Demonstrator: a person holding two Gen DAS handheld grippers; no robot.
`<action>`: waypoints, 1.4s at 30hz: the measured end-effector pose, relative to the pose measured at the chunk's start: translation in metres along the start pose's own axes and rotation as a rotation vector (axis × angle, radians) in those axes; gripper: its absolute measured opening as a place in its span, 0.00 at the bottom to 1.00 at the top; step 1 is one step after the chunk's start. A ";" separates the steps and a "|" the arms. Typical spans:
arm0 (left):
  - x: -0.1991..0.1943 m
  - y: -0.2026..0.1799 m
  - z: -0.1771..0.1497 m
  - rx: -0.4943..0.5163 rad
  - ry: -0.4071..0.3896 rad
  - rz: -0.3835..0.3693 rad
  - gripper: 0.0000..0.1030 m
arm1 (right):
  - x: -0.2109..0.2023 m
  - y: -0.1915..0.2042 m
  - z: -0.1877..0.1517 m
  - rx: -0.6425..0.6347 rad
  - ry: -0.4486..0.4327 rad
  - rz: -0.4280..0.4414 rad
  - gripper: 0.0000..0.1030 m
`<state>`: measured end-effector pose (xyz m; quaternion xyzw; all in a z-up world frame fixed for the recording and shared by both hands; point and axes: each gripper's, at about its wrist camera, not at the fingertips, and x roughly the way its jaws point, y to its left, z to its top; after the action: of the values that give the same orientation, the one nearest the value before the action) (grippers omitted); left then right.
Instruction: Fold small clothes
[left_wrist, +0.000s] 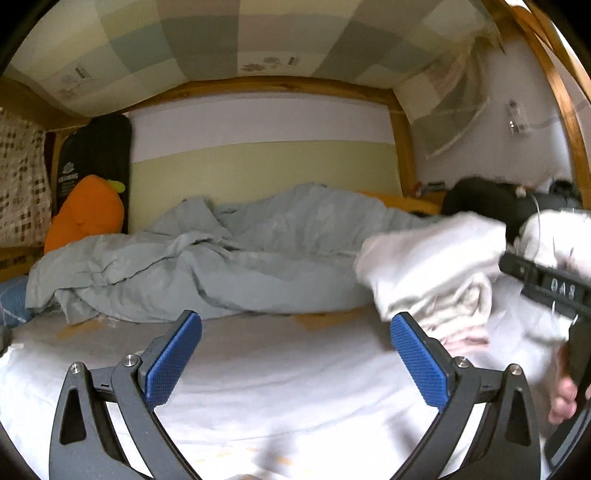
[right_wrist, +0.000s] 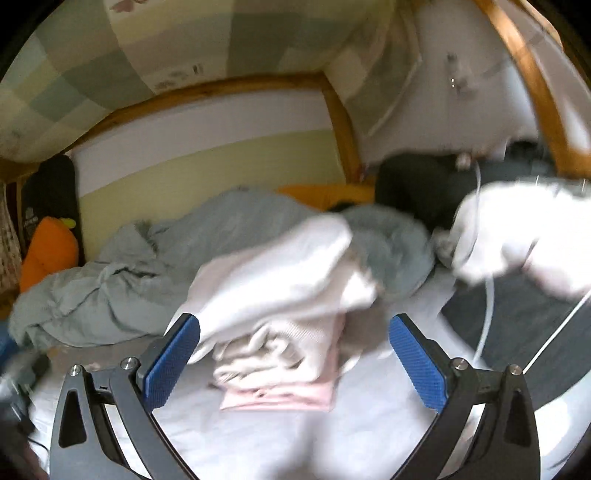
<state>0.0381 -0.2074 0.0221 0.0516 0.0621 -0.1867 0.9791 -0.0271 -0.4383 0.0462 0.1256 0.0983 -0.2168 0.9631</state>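
Note:
A stack of folded small clothes (right_wrist: 280, 354), white and cream on a pink piece, lies on the white bed sheet (right_wrist: 280, 435). A white garment (right_wrist: 273, 269) lies loosely on top of it, blurred. The stack also shows in the left wrist view (left_wrist: 436, 280) at the right. My right gripper (right_wrist: 294, 354) is open and empty, its blue pads either side of the stack, just in front of it. My left gripper (left_wrist: 295, 354) is open and empty above bare sheet (left_wrist: 288, 387), left of the stack. The right gripper's black body (left_wrist: 546, 288) shows at the right edge.
A crumpled grey-blue duvet (left_wrist: 207, 258) lies along the back of the bed. An orange plush (left_wrist: 85, 218) sits at the back left. Dark bags (right_wrist: 424, 188) and another white cloth (right_wrist: 517, 229) with a cord lie at the right. A wooden frame (left_wrist: 402, 144) surrounds the bed.

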 end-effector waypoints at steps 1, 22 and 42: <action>0.002 0.000 -0.006 0.001 0.005 0.006 0.99 | 0.003 0.004 -0.005 -0.019 0.009 -0.005 0.99; 0.003 0.017 -0.015 -0.103 0.019 0.045 0.99 | 0.011 0.048 -0.029 -0.232 0.089 -0.063 0.99; 0.002 0.019 -0.014 -0.093 0.045 0.065 0.99 | 0.006 0.054 -0.031 -0.262 0.079 -0.053 0.99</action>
<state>0.0452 -0.1891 0.0090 0.0123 0.0907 -0.1506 0.9843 -0.0016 -0.3845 0.0263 0.0045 0.1668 -0.2224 0.9606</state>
